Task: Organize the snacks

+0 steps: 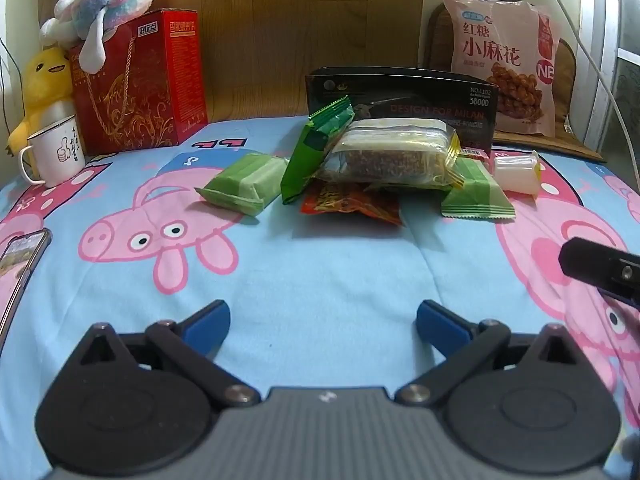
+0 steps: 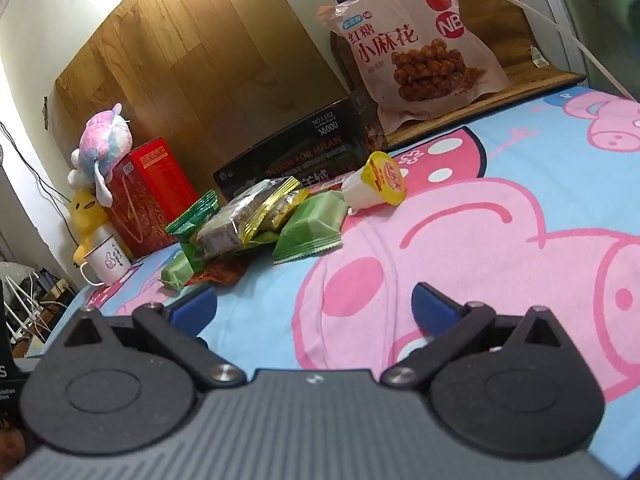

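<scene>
Bedsheet [image 1: 320, 272]: soft printed cloth, matt. On it, snack wrappers [image 1: 392, 156] of glossy crinkled plastic film, a clear one among them. Behind them black box [image 1: 400, 96]: smooth, semi-gloss card. Behind that, wood-grain panel [image 1: 300, 20], smooth. Left of the box, white mug [image 1: 56, 152] with glossy enamel look.

Snack pile [image 1: 360, 168] lies before the box [image 1: 400, 100], mug [image 1: 56, 152] far left, jelly cup [image 1: 516, 172] right.

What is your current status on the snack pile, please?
Left gripper and right gripper: jaws open, empty. Snack pile untouched before black box. Jelly cup lies apart; path unobstructed.
</scene>
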